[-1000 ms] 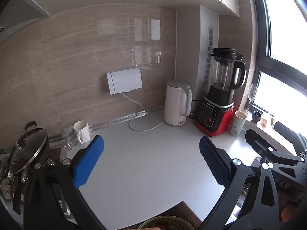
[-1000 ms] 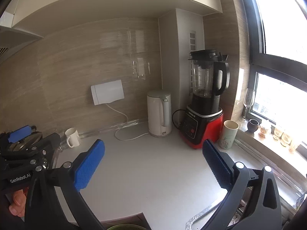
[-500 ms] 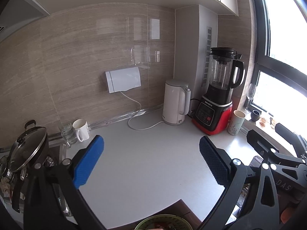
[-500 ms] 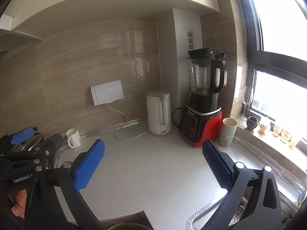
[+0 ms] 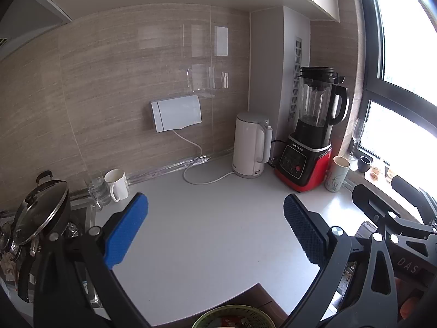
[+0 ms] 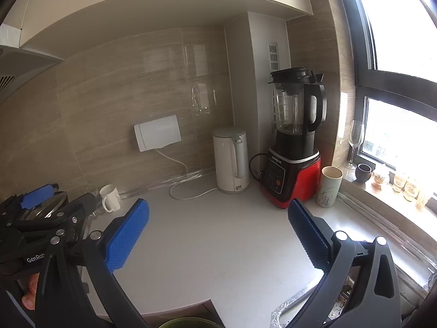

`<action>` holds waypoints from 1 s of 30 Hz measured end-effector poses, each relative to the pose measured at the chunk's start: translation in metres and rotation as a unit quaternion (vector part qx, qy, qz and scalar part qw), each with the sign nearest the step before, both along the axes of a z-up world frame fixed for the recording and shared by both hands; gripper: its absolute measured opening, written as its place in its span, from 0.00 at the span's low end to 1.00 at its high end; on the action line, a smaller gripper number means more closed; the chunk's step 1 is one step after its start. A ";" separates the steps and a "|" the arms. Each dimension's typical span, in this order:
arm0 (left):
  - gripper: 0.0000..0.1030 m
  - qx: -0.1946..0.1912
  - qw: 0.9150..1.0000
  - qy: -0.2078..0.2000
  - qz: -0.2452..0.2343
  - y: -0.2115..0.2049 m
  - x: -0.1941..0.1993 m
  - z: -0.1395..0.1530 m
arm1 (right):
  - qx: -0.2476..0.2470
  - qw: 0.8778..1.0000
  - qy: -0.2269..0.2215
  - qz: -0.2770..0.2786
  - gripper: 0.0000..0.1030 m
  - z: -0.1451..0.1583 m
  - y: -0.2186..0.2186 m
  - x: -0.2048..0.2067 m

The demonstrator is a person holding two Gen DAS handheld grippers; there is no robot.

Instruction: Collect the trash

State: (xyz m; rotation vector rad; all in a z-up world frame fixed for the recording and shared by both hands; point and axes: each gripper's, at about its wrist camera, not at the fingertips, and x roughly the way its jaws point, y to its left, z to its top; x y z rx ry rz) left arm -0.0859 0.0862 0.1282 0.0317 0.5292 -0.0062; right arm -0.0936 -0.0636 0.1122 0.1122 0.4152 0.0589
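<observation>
My left gripper (image 5: 215, 232) is open and empty above the white countertop (image 5: 213, 218). My right gripper (image 6: 218, 235) is open and empty too, held to the right of the left one; it also shows in the left wrist view (image 5: 393, 218), and the left one shows in the right wrist view (image 6: 41, 213). A green basket (image 5: 235, 317) with scraps inside sits at the bottom edge, below the counter's front edge; its rim shows in the right wrist view (image 6: 188, 322). No loose trash shows on the counter.
A white kettle (image 5: 250, 145), a red and black blender (image 5: 311, 136) and a tall cup (image 5: 337, 173) stand at the back right. A white mug (image 5: 117, 184) and a glass (image 5: 97, 190) stand at the left by a lidded pot (image 5: 41, 213). Small glasses (image 6: 404, 186) line the windowsill.
Both grippers have drawn back and tilted slightly, so the view has shifted a little and more of the green basket shows. Both stay open.
</observation>
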 end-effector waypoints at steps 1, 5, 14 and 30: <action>0.92 0.001 1.000 0.000 0.000 0.000 0.000 0.000 | 0.000 1.000 0.000 0.000 0.98 0.000 0.000 0.000; 0.92 0.002 1.000 0.000 0.001 -0.001 0.000 0.000 | 0.001 1.000 0.001 0.000 0.98 0.000 0.001 0.000; 0.92 0.002 1.000 0.001 0.001 -0.001 0.000 0.000 | 0.001 1.000 0.002 0.000 0.98 0.000 0.003 0.000; 0.92 0.006 1.000 0.004 0.002 -0.001 0.003 -0.001 | -0.001 1.000 0.006 -0.001 0.98 0.000 0.004 0.004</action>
